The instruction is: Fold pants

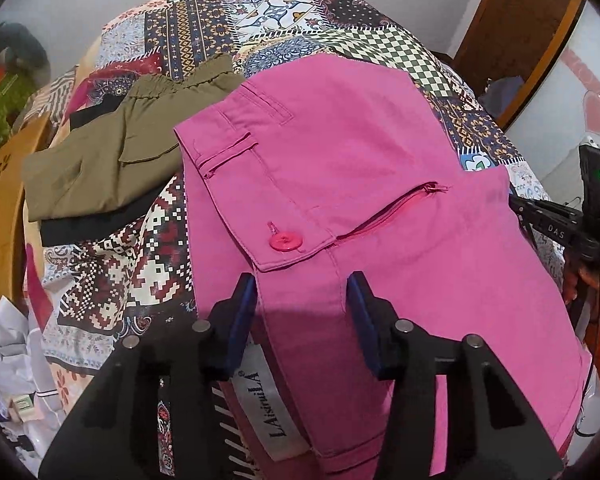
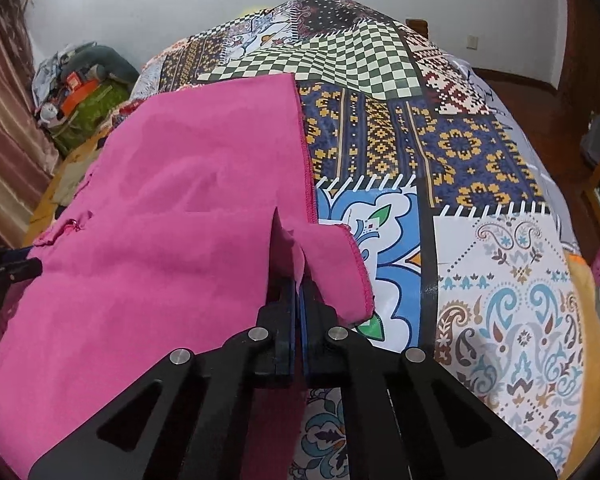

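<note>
over pink pants (image 2: 148,200), right hand-held gripper (image 2: 298,276) (tilted down) clamps fabric.

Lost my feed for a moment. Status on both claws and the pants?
Left claw clamped on pink pants waistband. Right claw shut on hem end. Olive garment alongside, apart from the pants.

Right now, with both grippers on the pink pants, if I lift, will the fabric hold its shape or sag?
The pink pants will probably sag between the grips: the cloth already bunches where the right gripper pinches it near the hem. The waistband in the left gripper looks thicker, so likely stiffer there. Sliding on the patterned bedspread may drag wrinkles.
</note>
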Demonstrator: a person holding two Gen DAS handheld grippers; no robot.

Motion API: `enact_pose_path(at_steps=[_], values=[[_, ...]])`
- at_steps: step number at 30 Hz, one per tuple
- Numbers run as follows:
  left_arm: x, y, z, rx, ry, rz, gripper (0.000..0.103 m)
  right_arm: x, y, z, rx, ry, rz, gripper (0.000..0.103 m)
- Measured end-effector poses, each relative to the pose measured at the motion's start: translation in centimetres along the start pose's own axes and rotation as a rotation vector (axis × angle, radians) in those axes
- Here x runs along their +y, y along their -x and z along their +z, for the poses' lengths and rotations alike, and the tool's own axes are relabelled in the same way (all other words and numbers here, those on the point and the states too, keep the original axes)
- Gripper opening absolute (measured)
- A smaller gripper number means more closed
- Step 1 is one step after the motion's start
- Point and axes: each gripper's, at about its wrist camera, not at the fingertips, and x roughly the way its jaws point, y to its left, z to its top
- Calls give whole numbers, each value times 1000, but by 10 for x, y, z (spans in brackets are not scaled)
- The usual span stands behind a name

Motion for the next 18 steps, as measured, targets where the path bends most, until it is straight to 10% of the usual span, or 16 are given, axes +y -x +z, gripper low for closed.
enact_pose_path(at_steps=[14, 18], values=[[19, 32, 18, -69, 9, 75, 51, -5, 50, 5, -52, 0, -11, 5], [32, 14, 36, -37, 77, 52, 51, -11, 53, 10, -79, -26, -27, 24]])
